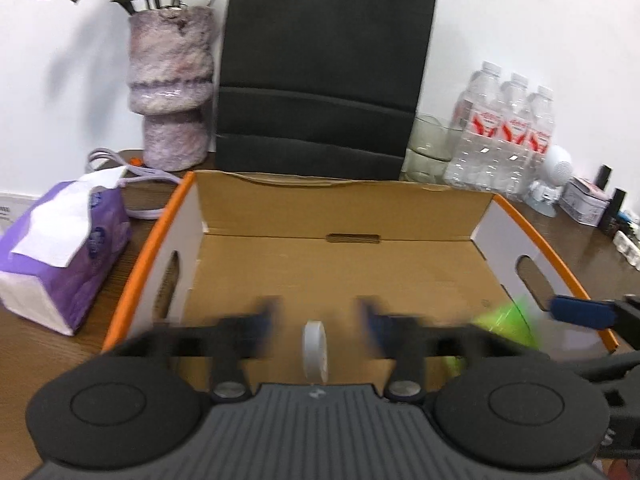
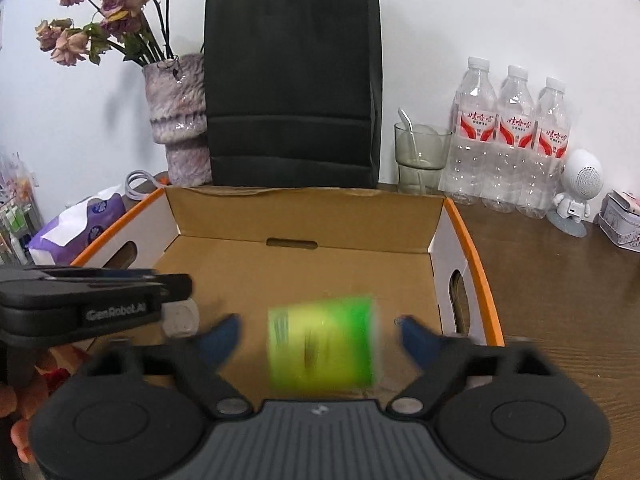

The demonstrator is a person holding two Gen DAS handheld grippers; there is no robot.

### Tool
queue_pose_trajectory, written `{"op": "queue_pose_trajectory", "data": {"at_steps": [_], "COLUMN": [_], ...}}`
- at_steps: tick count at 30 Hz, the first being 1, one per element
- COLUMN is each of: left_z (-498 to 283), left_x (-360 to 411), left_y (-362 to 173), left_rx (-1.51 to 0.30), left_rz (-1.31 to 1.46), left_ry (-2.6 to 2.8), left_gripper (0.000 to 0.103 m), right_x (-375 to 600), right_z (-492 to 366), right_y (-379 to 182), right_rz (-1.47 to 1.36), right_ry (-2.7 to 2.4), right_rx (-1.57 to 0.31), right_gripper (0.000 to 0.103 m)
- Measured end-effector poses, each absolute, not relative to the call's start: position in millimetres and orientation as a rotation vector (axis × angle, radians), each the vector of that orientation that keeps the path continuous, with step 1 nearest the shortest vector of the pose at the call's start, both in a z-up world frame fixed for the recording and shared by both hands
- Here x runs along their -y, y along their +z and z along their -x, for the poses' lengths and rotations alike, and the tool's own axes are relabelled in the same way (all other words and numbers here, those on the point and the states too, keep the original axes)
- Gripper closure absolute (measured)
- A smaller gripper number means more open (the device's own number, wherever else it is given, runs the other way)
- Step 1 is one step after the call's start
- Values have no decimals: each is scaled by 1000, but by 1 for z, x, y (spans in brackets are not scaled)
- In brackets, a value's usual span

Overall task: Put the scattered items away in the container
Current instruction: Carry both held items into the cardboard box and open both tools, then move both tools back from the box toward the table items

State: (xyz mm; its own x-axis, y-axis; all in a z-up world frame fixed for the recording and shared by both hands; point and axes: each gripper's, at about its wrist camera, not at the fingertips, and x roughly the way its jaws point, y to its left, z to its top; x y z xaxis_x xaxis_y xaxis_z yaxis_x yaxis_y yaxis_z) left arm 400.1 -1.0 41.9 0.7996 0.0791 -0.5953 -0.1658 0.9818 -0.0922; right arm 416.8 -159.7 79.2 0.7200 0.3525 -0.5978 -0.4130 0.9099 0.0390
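Note:
An open cardboard box with orange rims (image 1: 440, 264) (image 2: 248, 276) stands in front of both grippers. My left gripper (image 1: 318, 314) is open above the box's near part; a white roll of tape (image 1: 315, 350) stands on edge between its blurred fingers, touching neither. My right gripper (image 2: 318, 334) is open over the box's near right part; a blurred green packet (image 2: 322, 346) is between its fingers, apart from both. The green packet also shows in the left wrist view (image 1: 508, 322), beside the right gripper's blue fingertip (image 1: 580, 312). The left gripper's body shows in the right wrist view (image 2: 92, 300).
Behind the box stand a black paper bag (image 2: 292, 80), a vase of dried roses (image 2: 180, 120), a glass with a spoon (image 2: 420, 156) and three water bottles (image 2: 512, 140). A purple tissue pack (image 1: 64, 248) lies left. A white figurine (image 2: 576, 192) and a tin (image 2: 624, 224) are right.

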Motion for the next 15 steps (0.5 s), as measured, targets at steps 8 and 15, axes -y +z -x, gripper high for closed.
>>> {"op": "queue_pose_trajectory", "data": {"at_steps": [8, 15], "left_z": [-394, -379], "left_x": [-8, -14], "left_y": [48, 56], "left_rx": [-621, -599], "left_rz": [149, 168], "left_ry": [158, 160], "left_gripper": [0, 0], "right_x": [163, 167], "right_z": [-419, -414], "right_y": [83, 91], "right_rz": [83, 74], "right_ry": [410, 406], "right_rx": [-670, -652], "right_gripper": [0, 0]}}
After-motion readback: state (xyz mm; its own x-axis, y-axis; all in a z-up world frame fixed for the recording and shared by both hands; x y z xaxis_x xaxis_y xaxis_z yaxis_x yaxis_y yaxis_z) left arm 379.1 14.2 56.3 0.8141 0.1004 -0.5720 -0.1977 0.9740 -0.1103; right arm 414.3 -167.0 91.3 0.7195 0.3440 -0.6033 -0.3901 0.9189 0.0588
